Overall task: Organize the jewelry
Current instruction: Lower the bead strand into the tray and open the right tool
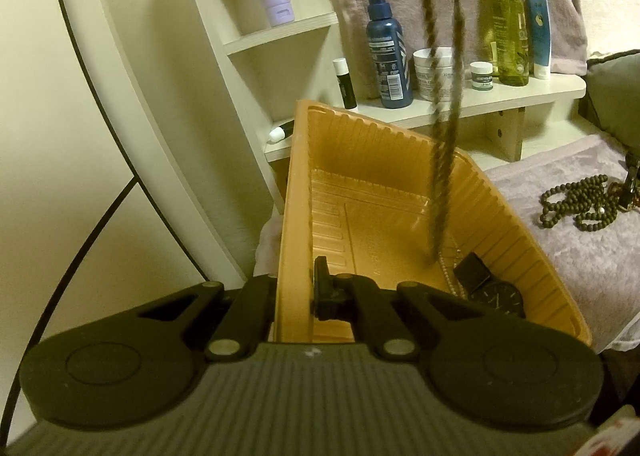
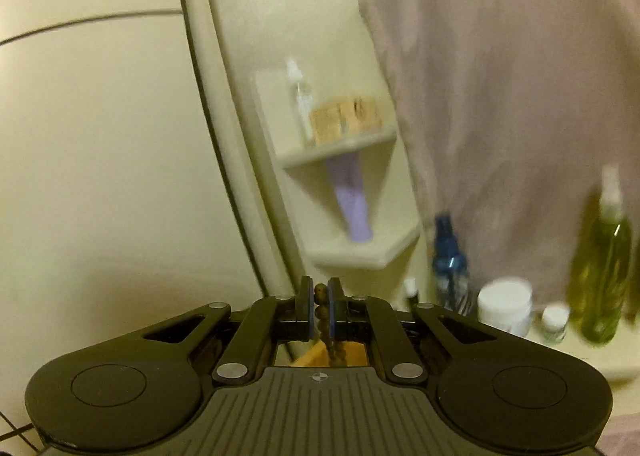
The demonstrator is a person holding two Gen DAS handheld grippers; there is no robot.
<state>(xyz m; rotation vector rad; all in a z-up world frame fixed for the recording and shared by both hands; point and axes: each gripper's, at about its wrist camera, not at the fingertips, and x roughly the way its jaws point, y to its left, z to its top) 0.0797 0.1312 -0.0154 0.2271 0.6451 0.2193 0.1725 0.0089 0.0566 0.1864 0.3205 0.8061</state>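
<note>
Bead strand over tray
My left hand-held gripper [image 1: 294, 296] clamps the ribbed orange plastic tray [image 1: 360, 151] wall, lower centre; right hand-held gripper [image 2: 319, 310] pinches the brown wooden bead strand [image 2: 320, 312].

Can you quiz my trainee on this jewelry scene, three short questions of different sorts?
1. True or false: the left claw is clamped on the wall of the orange tray.
2. What does the right claw grip?
A. the black watch
B. a beaded strand
C. the blue spray bottle
3. Fill in: a heap of dark beads lies outside the tray on the ____ cloth.

Key
1. True; the tray is tilted up in its grip.
2. B; the beaded strand hangs down into the tray, near the black watch.
3. Mauve; the mauve cloth covers the surface.
</note>
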